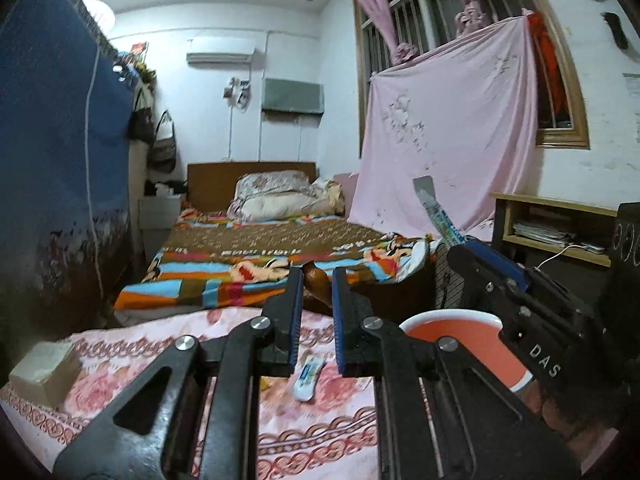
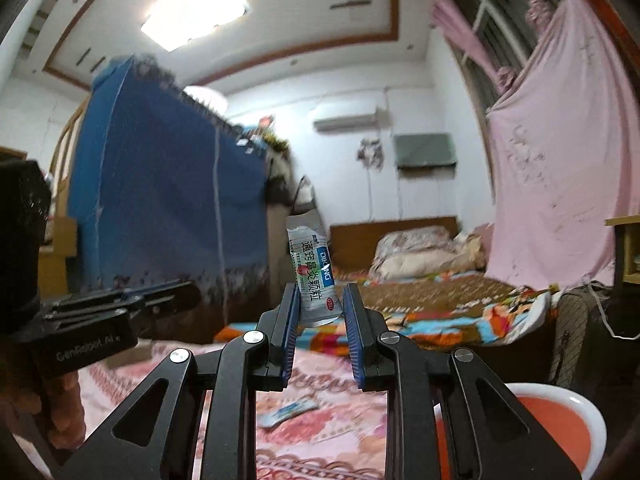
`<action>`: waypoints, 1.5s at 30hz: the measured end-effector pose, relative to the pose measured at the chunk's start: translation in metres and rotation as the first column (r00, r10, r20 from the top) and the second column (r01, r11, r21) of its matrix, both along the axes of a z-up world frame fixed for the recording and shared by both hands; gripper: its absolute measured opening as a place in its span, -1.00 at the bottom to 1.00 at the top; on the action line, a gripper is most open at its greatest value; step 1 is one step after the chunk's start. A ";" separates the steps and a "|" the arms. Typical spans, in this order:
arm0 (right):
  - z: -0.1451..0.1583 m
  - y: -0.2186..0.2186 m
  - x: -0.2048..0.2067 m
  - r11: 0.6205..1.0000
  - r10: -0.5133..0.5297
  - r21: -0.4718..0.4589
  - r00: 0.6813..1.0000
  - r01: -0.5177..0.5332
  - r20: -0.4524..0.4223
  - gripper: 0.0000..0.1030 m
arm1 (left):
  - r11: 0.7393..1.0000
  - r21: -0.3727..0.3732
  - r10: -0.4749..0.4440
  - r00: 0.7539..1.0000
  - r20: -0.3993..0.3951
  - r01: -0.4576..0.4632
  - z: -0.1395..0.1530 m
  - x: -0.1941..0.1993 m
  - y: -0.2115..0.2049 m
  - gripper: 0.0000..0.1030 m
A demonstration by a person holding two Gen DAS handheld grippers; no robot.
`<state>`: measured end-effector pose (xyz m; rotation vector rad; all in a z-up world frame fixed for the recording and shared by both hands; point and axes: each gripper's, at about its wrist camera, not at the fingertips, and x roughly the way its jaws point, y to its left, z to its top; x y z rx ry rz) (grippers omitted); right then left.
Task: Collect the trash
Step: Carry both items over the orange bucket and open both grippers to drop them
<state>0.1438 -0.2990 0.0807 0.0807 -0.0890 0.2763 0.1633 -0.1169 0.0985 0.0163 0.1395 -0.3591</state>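
Note:
My right gripper (image 2: 320, 308) is shut on a white and blue medicine sachet (image 2: 314, 268), held upright in the air; the sachet also shows in the left wrist view (image 1: 434, 212), standing out of the right gripper (image 1: 464, 246). A second sachet (image 1: 308, 376) lies flat on the pink flowered cloth (image 1: 312, 432) below my left gripper (image 1: 317, 280); it also shows in the right wrist view (image 2: 286, 412). My left gripper is open and empty, its jaws a little apart. A red basin with a white rim (image 1: 460, 336) stands at the right, under the right gripper.
A small beige box (image 1: 44, 372) sits on the cloth at the left. Beyond lies a bed with a colourful blanket (image 1: 280, 264). A blue-covered wardrobe (image 1: 52, 140) stands at the left, a wooden shelf (image 1: 560, 224) at the right.

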 end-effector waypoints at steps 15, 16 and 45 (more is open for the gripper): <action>-0.001 -0.040 0.005 0.978 -0.203 0.047 0.978 0.205 -0.042 -0.61 | 0.988 0.031 -0.151 0.988 0.016 0.151 0.001 0.010 -0.051 -1.00; -0.002 -0.042 0.006 0.974 -0.219 0.048 0.974 0.222 -0.049 -0.61 | 0.987 0.028 -0.161 0.987 0.011 0.160 0.000 0.012 -0.054 -1.00; -0.030 -0.103 0.032 0.889 -0.387 0.112 0.861 0.443 -0.330 -0.58 | 0.929 -0.074 -0.361 0.849 -0.386 0.362 -0.037 0.082 -0.140 -1.00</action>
